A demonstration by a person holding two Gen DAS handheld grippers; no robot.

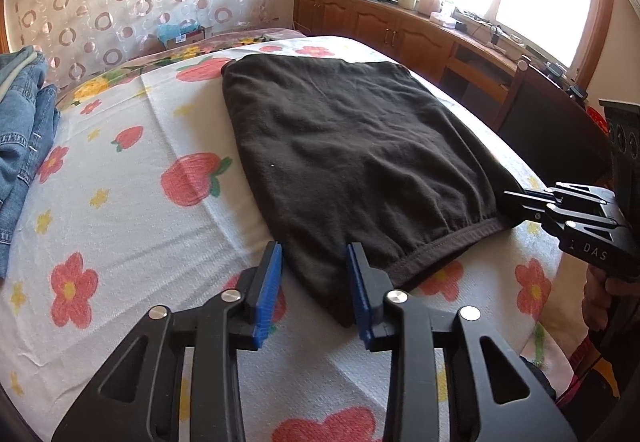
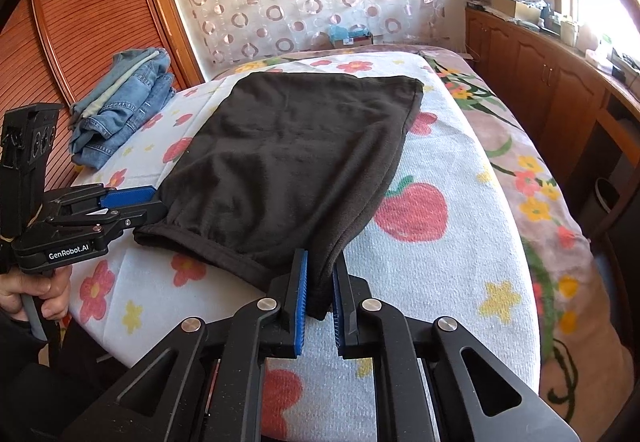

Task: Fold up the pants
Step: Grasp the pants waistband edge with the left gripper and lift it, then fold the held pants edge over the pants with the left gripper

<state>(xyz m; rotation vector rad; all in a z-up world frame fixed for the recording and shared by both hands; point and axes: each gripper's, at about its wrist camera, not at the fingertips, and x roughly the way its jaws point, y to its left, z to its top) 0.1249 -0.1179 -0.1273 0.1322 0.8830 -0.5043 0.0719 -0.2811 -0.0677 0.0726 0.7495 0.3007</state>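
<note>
black pants (image 1: 360, 154) flat on flowered bed cover (image 1: 120, 210), hem at 6 o'clock. soft, light, floppy knit, so grab both hem corners. right gripper (image 2: 320, 294) pinches its corner; left gripper (image 1: 316, 282) jaws apart around the other, not yet pressing.

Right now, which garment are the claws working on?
The black pants spread mid-bed, hem pinched by the right claw; the folded jeans lie untouched.

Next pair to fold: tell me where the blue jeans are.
The blue jeans lie piled at the bed's far left edge in the right wrist view, left of the black pants, beside the wooden shutter door.
</note>
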